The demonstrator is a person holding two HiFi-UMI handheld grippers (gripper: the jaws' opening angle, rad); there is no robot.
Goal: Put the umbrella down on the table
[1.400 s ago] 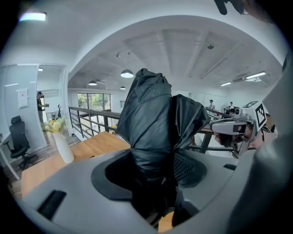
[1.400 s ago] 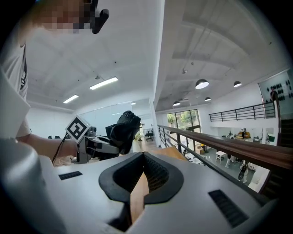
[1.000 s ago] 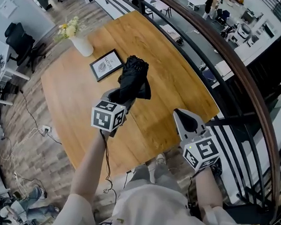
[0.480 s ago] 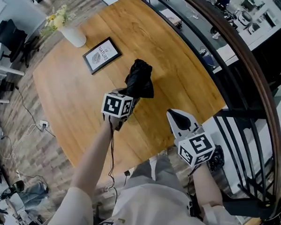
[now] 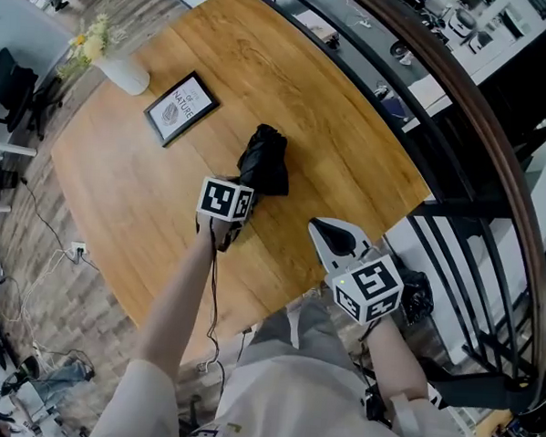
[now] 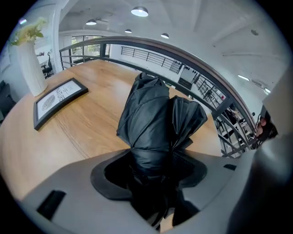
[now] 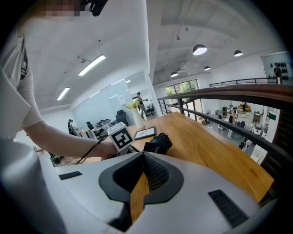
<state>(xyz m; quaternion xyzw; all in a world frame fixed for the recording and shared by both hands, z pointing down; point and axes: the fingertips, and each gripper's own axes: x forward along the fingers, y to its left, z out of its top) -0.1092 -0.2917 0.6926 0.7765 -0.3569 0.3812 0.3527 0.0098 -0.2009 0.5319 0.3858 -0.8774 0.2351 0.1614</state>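
A folded black umbrella [image 5: 263,160] sits low over the middle of the wooden table [image 5: 333,125], its far end pointing away from me. My left gripper [image 5: 241,191] is shut on its near end. In the left gripper view the bunched black fabric of the umbrella [image 6: 153,114] fills the space between the jaws of the left gripper [image 6: 153,171]; whether it touches the wood I cannot tell. My right gripper [image 5: 334,233] hovers at the table's near right edge, shut on nothing. The right gripper [image 7: 144,157] looks toward the umbrella [image 7: 158,142].
A framed print [image 5: 178,108] lies on the far left of the table, and a white vase with yellow flowers [image 5: 117,68] stands beyond it. A dark curved railing [image 5: 461,113] runs close along the table's right side. Bare wood surrounds the umbrella.
My left gripper has carried the umbrella downward and a little forward, from raised above the table to low over it. The right gripper has stayed roughly where it was.
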